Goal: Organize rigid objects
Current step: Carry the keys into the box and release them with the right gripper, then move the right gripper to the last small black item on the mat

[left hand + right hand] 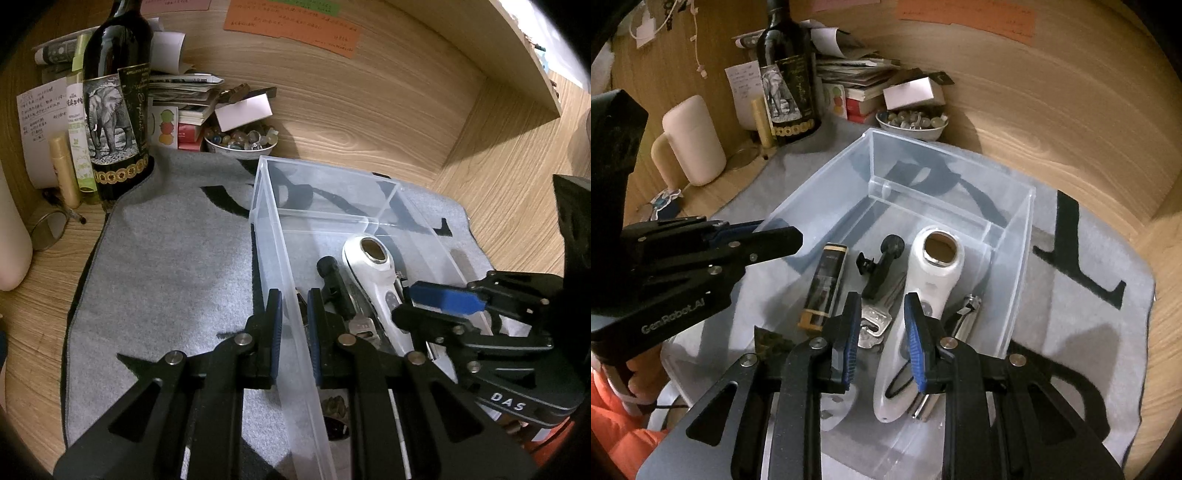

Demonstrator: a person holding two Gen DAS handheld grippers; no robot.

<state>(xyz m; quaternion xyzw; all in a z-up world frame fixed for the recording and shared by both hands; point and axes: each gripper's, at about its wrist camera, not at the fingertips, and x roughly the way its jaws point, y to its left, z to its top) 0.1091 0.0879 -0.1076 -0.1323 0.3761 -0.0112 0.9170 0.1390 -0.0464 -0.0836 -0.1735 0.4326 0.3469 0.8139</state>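
Our left gripper (294, 334) points steeply down, its jaws clamped on the bin wall (291, 295). Our right gripper (881, 338) tilts down steeper, jaws a little apart, gripping nothing. An orange sleeve (613, 417) shows behind the left one.

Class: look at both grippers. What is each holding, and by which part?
The left gripper clamps the clear box by its left wall. The right gripper holds nothing, its jaws astride the white device.
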